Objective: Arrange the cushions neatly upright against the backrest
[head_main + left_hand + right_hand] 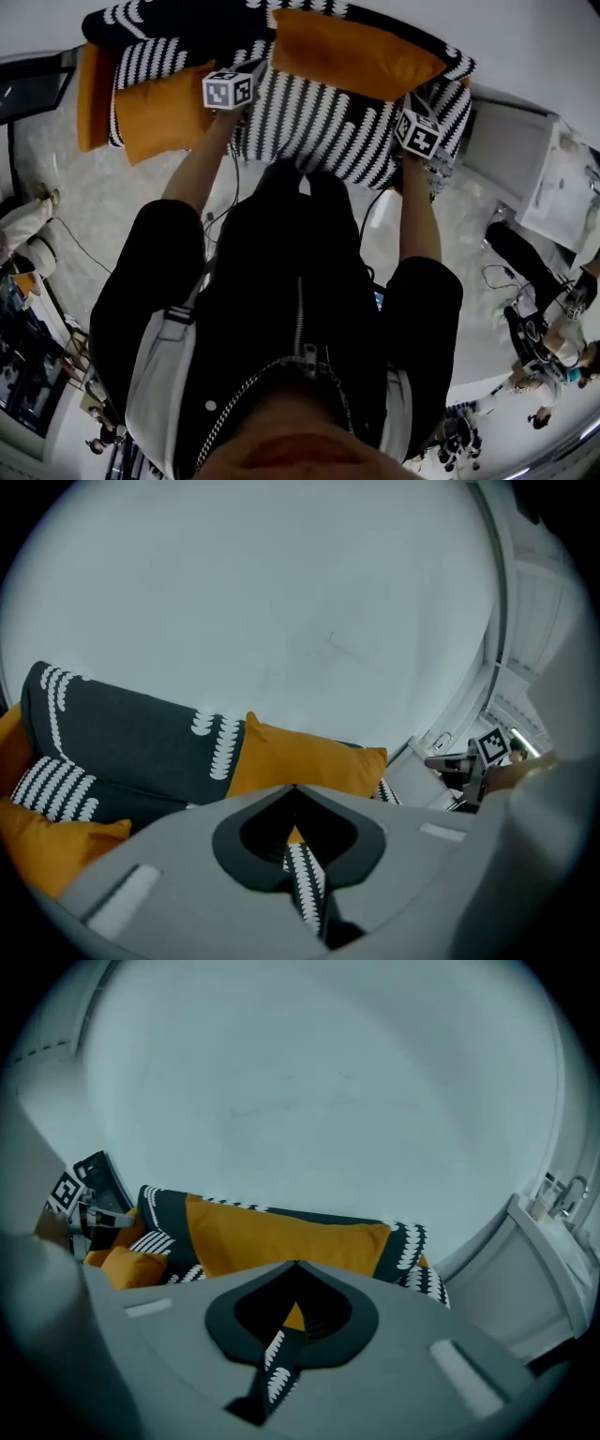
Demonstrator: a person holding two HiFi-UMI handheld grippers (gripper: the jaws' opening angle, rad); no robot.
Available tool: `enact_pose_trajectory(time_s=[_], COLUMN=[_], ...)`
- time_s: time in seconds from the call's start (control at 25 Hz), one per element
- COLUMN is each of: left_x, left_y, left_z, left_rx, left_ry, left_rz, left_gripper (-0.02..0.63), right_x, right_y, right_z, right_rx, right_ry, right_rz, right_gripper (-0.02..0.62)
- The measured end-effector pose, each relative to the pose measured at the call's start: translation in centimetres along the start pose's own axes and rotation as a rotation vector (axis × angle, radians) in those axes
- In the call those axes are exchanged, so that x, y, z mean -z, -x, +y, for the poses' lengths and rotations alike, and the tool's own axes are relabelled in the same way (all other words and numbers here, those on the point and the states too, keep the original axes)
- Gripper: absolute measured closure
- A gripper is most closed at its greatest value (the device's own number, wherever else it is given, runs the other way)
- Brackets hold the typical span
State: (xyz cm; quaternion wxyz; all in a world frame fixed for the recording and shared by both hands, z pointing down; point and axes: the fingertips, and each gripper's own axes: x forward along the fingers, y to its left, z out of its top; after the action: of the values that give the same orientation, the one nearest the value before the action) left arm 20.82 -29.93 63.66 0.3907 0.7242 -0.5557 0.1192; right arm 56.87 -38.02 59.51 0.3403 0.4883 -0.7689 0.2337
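Observation:
A black-and-white striped cushion (319, 122) lies in the middle of the black patterned sofa (169, 19), in front of the person. My left gripper (246, 80) is shut on its left edge, and striped fabric (305, 883) is pinched between the jaws. My right gripper (412, 111) is shut on the right edge, with striped fabric (274, 1363) between its jaws too. A large orange cushion (352, 52) leans against the backrest behind the striped one. Another orange cushion (164, 112) lies to the left, and a third (94, 94) stands at the sofa's left end.
A white cabinet (562, 178) stands to the right of the sofa. Cables (80, 248) run over the pale floor. People stand at the left (23, 230) and right (553, 319) edges of the room. A plain white wall (281, 592) rises behind the backrest.

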Motion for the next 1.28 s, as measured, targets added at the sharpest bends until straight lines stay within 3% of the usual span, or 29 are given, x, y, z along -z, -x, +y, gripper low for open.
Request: enact_pose_trajectory(time_s=[0.16,0.32,0.44,0.72,0.96,1.28], left_x=[4.3,7.7,13.1,19.0,24.0,27.3], left_y=[2.6,5.6,8.3,19.5,28.4,37.7], left_z=[-1.5,-3.8,-6.3,-7.1,-3.9,4.0], left_rx=[0.010,0.016,0.029,-0.010,-0.140,-0.306], left_ry=[-0.046,-0.028,-0.028,-0.042,-0.040,0.032], left_rz=[0.027,-0.011,-0.001,-0.047,-0.076,-0.077], left_gripper=[0.597,0.597,0.597,0.597,0.597,0.597], right_x=[1.4,2.7,5.8,10.6,15.7,16.6], right_y=[1.2,1.6,3.4,10.8,13.8,14.1], right_z=[6.0,11.2,15.1,25.8,32.5,41.3], right_rx=[-0.083,-0.197,-0.259,-0.396,-0.495,-0.599], right_ry=[0.071,0.121,0.165,0.228,0.332,0.494], right_rz=[0.002,0.001,0.022,-0.039,-0.043,-0.015], right_gripper=[0.592,0.592,0.592,0.592,0.592,0.592])
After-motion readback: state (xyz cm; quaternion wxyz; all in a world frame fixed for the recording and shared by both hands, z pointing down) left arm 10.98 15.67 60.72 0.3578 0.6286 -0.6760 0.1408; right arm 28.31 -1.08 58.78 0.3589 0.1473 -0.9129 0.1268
